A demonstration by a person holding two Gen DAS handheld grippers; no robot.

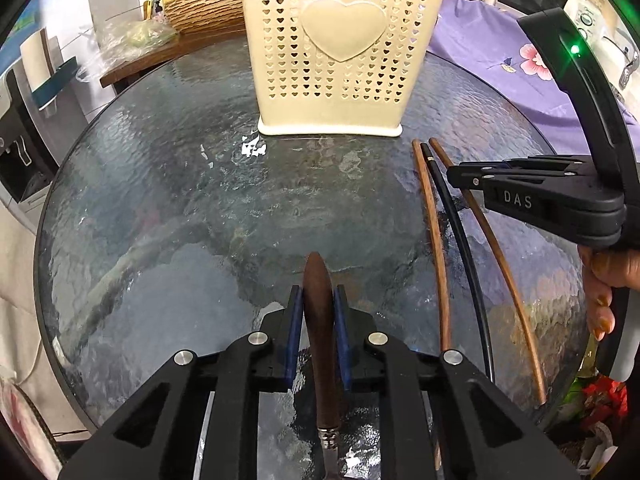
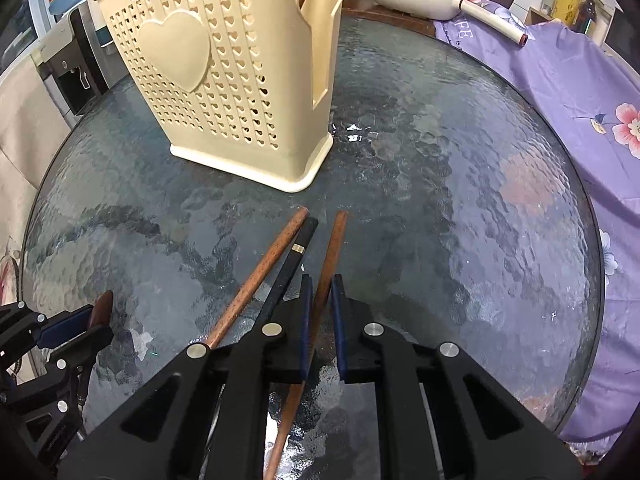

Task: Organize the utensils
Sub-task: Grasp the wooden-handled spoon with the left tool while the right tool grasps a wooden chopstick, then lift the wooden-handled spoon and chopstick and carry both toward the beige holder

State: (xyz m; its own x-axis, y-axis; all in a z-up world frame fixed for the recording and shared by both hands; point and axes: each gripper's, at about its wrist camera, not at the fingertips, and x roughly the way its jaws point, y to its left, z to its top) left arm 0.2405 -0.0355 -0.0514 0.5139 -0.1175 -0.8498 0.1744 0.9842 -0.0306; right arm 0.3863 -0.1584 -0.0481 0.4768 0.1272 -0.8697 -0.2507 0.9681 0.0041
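Clamped between the blue pads of the left gripper [image 1: 318,300] is a dark wooden knife handle [image 1: 319,320], its rounded end pointing toward the holder and a metal collar and a bit of blade showing beneath the gripper body. Beyond it, on the round textured glass table [image 1: 160,200], stands a cream perforated utensil holder [image 1: 340,52] with a raised heart on its front and a JIANHAO label along the rim. Right of the knife, three chopsticks lie side by side on the glass, ends aimed at the holder: a brown chopstick [image 1: 434,240], a black chopstick [image 1: 460,236] with a gold band, and another reddish-brown chopstick [image 1: 500,268]. In the right wrist view, the right gripper [image 2: 320,284] has its pads closed around that right-hand chopstick [image 2: 330,256], while the brown one [image 2: 264,276] and the black one [image 2: 294,256] lie just to its left, close together near their far ends. The holder [image 2: 224,60] sits ahead and left, a slotted pocket on its side. A purple floral cloth [image 2: 560,92] lies beyond the table's right edge.
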